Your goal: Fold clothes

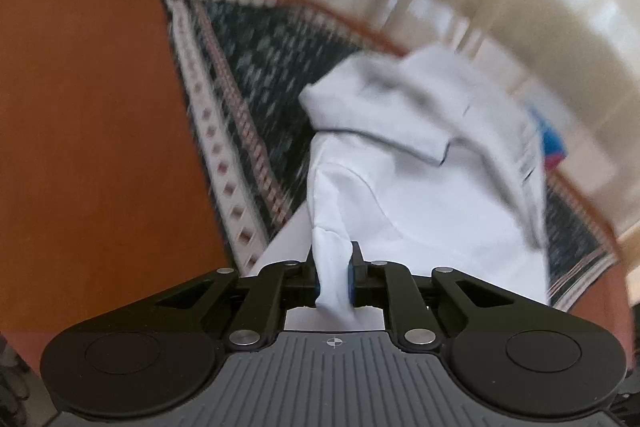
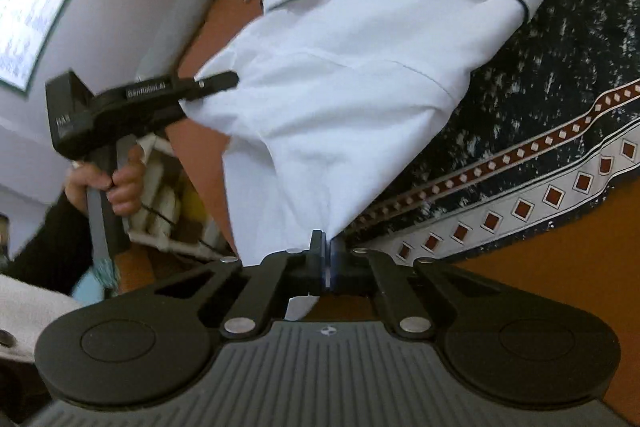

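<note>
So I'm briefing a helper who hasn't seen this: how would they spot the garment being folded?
Find the orange table with a dark patterned cloth laid across it. On that cloth lies a white shirt, the only plain white piece there, edged with thin dark piping. The left tongs and right tongs each pinch its fabric.

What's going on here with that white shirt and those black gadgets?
A person is folding clothes using two handheld gripping devices. The left tool is shut on a bunched edge of the white shirt, and the right tool is pinched on another part of its edge. The shirt lies on a dark patterned cloth spread over an orange table. The person's hand grips the left tool's handle.
</note>
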A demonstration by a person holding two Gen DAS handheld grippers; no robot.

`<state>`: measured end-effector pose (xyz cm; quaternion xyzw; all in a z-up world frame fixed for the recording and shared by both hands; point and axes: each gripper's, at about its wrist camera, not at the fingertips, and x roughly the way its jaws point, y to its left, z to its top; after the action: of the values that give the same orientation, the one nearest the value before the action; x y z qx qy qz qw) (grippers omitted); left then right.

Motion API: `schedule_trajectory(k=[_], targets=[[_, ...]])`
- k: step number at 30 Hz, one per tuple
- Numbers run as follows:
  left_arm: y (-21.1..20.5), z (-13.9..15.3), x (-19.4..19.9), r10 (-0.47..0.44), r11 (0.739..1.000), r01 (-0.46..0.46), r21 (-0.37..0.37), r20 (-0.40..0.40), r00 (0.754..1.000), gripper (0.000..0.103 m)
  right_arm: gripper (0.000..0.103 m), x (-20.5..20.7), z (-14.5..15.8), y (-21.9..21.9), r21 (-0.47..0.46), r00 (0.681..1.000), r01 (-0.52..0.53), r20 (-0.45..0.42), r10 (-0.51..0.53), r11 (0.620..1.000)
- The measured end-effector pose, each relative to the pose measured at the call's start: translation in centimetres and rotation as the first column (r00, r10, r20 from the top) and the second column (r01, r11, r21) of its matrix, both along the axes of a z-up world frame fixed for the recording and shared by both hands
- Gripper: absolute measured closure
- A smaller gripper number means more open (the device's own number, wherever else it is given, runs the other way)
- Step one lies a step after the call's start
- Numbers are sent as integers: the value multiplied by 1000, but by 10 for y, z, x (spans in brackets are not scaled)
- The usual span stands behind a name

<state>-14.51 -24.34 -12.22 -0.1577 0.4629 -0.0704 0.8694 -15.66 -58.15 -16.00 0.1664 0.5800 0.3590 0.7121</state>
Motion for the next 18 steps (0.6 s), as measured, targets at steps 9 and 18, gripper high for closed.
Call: schedule_trajectory(k=[9,18], targets=[[5,-21,1,-8,998,10,57,-34,999,80,89,7,-31,4,-54,993,-57,-108,51,997],[30,52,-7,15,998,-19,53,87,996,43,58,80,95,-72,-171,972,32,236,9,985]])
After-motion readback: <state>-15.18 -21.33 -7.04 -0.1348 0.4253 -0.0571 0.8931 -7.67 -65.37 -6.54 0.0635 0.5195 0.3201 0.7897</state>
